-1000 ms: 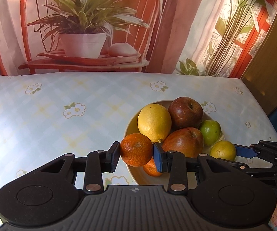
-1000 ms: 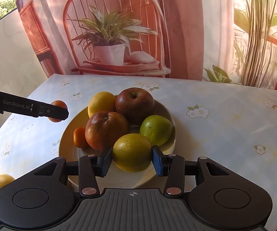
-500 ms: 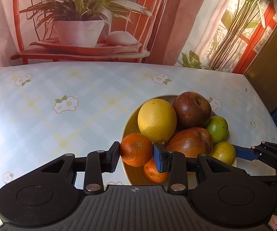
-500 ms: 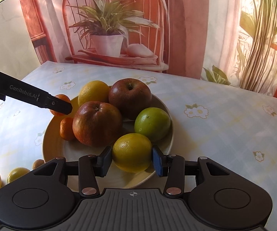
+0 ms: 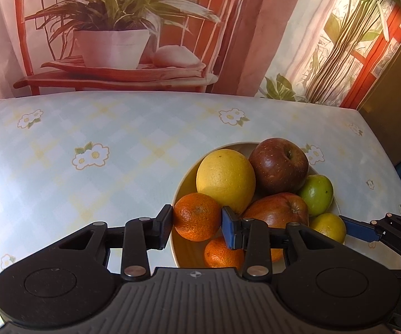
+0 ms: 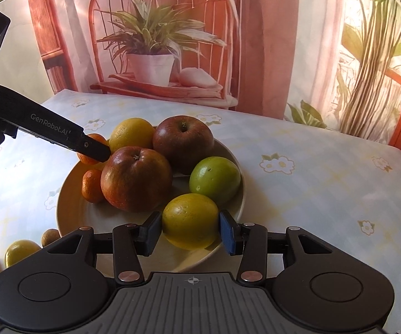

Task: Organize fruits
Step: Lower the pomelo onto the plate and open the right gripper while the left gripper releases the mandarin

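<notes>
The left gripper (image 5: pixel 196 226) clamps a small orange (image 5: pixel 197 216) above the plate's (image 6: pixel 69 194) near-left rim, over a second orange (image 5: pixel 222 253). The right gripper (image 6: pixel 190 232) clamps a yellow citrus (image 6: pixel 190 224) at the near rim; 2 drops remain.

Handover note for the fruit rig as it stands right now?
Left gripper: shut on a mandarin over the plate edge.
Right gripper: shut on a yellow-green citrus at the plate's near rim.
On plate: two red apples, large yellow citrus, green fruit, second mandarin.
Left: release both held fruits onto the plate; three small fruits are on the tablecloth.
</notes>
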Demonstrator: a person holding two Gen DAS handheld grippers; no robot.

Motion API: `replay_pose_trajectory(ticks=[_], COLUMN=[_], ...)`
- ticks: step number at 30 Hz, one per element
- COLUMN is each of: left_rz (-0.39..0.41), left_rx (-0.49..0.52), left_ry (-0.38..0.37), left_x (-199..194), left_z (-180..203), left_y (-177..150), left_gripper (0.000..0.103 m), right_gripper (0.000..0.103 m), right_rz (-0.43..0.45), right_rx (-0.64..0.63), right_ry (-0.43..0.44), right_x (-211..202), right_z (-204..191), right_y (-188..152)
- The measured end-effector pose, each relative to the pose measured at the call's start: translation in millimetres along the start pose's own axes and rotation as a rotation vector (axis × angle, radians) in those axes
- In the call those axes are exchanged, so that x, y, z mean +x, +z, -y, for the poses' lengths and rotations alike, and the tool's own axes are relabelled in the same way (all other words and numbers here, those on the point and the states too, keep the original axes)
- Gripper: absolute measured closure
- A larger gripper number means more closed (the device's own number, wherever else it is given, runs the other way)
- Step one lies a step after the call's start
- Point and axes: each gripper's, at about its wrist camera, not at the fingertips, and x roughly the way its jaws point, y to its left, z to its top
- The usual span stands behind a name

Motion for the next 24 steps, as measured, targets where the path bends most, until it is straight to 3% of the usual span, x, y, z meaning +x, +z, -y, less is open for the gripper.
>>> replay_pose_trajectory(ticks=[11,24], left_rz=[-0.001,0.042], left_rx=[0.008,0.03], left_ry=[0.013,0.058], left_x=[-3.3,-35.8], left_z=[3.5,0.5], left_y=[-2.3,-5.6], left_gripper=[0.063,0.062], right_gripper=[0.06,0.059], right_rz=[0.02,0.06], right_rx=[0.017,0.059], right_ry=[-0.023,-0.042], right_x=[-9.4,-31.7], right_z=[2.3,6.1], right_y=[-0.5,-3.5])
